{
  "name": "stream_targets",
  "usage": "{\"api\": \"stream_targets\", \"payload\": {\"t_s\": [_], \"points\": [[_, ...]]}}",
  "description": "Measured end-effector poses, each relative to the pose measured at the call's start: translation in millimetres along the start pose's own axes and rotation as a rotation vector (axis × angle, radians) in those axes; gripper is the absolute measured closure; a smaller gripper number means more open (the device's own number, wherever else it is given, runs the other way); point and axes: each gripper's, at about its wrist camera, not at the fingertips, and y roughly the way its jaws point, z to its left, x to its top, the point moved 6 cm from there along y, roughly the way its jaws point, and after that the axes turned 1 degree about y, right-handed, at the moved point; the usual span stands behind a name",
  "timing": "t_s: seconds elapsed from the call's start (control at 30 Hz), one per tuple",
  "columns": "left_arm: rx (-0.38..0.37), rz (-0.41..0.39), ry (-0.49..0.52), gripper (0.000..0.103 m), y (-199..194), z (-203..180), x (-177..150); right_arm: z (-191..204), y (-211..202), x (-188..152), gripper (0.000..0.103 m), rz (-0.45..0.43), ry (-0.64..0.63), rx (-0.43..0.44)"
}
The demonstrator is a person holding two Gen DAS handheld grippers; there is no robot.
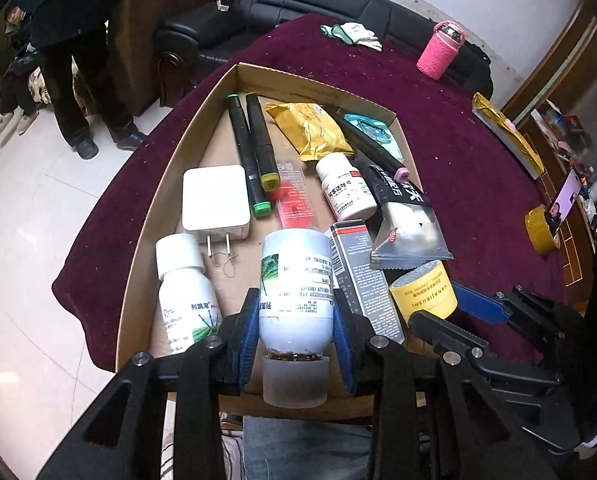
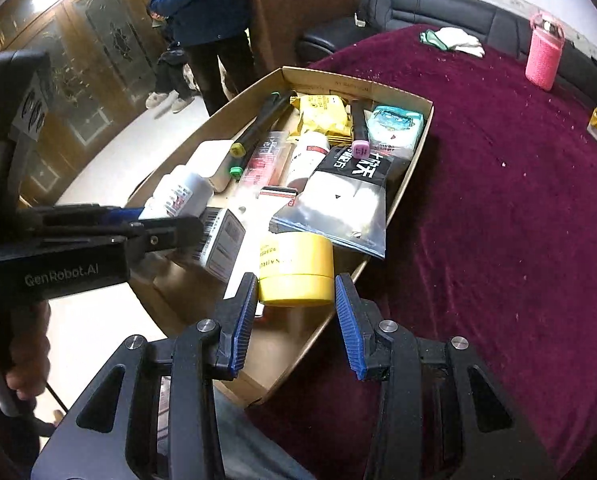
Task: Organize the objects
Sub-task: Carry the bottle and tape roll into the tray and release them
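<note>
Cardboard box point(image 1: 170, 168) on your maroon tabletop point(image 1: 458, 168), your left hand-held gripper point(image 1: 294, 336) pinching a white bottle point(image 1: 296, 280) over its near end, your right hand-held gripper point(image 2: 296, 320) spread, empty, beside the box's yellow tape roll point(image 2: 296, 268).

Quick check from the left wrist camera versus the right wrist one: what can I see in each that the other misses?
Left wrist only: the white bottle clamped in the left gripper, a second white bottle beside it, and a yellow tape roll out on the cloth. Right wrist only: the right gripper, jaws open and empty. Both: the cardboard tray, yellow tub, pink bottle.
</note>
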Motion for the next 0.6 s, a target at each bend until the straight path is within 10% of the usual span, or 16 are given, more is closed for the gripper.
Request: {"api": "stream_targets", "payload": {"t_s": [0.27,0.5,0.6], "points": [[0.115,-0.033,0.055,0.067,-3.2,-2.9,1.8,-3.0,-0.1,2.2,0.063,-0.028,0.057,0.050],[0.278,-0.164,0.213,0.021,-25.2,-32.1,6.3,-12.7,-15.2,2.7,0.061,-0.097,0.127,0.126],[0.303,-0.239,0.203,0.021,-35.7,-34.6,13.1,-16.8,-24.9,-1.5,0.061,-0.126,0.138,0.123]]}}
